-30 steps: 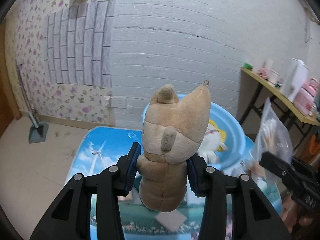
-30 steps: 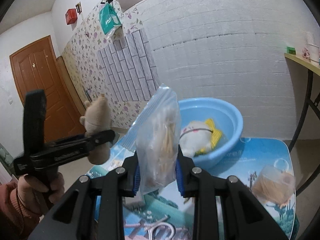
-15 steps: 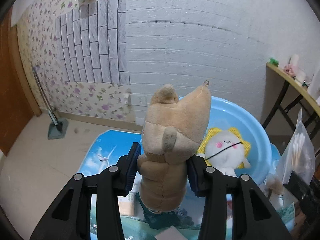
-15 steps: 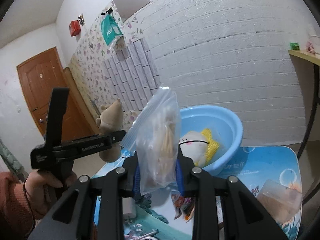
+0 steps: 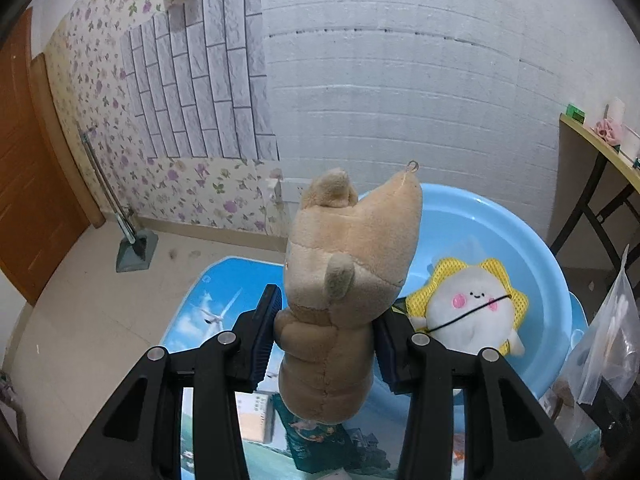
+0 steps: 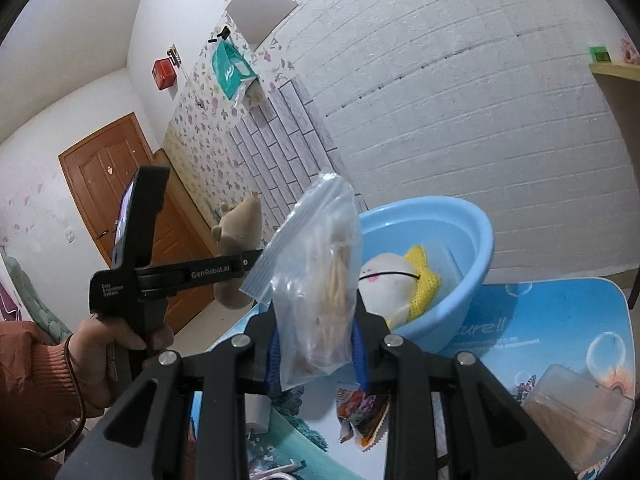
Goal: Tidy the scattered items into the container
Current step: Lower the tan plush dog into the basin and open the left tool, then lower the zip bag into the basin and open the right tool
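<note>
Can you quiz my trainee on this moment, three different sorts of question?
1. True or false: the blue basin holds nothing yet.
2. The right gripper is shut on which item? A) brown plush toy B) clear zip bag C) snack packet
3. Fill in: the left gripper clamps the brown plush toy around its ____.

Key
1. False: a white and yellow plush already lies inside.
2. B: the clear zip bag of pale sticks stands between its pads.
3. Lower body, head upward.

"GenRobot.AI" on left gripper [image 6: 256,260]
</note>
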The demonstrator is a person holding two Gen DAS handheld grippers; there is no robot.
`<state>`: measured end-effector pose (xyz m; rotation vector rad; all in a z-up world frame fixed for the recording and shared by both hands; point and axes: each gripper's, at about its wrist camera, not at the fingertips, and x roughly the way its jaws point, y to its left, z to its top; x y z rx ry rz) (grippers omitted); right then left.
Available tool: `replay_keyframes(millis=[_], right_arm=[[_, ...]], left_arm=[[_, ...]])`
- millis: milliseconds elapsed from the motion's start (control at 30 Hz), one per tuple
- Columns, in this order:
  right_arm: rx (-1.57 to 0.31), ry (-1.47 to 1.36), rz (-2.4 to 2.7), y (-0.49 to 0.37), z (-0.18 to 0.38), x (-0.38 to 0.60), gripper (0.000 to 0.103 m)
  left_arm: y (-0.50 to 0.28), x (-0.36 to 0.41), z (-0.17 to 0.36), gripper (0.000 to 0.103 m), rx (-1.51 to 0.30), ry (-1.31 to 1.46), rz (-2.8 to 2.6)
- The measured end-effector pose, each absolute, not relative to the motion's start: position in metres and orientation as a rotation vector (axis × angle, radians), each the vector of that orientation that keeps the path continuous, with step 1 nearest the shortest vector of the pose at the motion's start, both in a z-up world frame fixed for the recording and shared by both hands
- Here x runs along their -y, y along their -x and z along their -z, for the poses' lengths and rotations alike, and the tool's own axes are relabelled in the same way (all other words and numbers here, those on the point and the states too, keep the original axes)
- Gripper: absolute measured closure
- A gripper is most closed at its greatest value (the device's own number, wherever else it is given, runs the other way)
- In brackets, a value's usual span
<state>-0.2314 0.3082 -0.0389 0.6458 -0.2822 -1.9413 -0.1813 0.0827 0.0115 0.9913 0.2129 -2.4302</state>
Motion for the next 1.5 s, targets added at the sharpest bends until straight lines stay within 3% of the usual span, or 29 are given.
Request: replay_keyframes(millis=[167,433,767,900,1200,1500], right_arm=[[0.259,-0.641,1.949,0.228,0.04,-0.303,0.075],[0.26,-0.651,2.066,0.24,0.039,-0.306,0.075],[0.191,-0.662,2.156,0.229,0.03,-0.284,0.075],[0.161,-0.685,2.225,0.228,0.03,-0.279,0.075],[0.087,-0.756,2.322,0.229,0.039,-0.267,0.075],[-0.004,-0.781,2.355,0.218,0.03,-0.237,0.075]], left_arm=[[0.188,-0.089,-0.01,0.06,-0.196,-0.999,2.483],[0.194,-0.112,-0.01,0.06,-0.017,-1.015,2.647],[0.205,-0.094,0.009,0.059,-0.109,-1.075,2.751],[0.195,-0.085,0.015,0.036,-0.11,-1.056,2.765],[0.17,-0.076,0.014,0.024,-0.123,-0.962,2.887],[0.144,-0.066,0.026,0.013,-0.229,-1.052,2.977]])
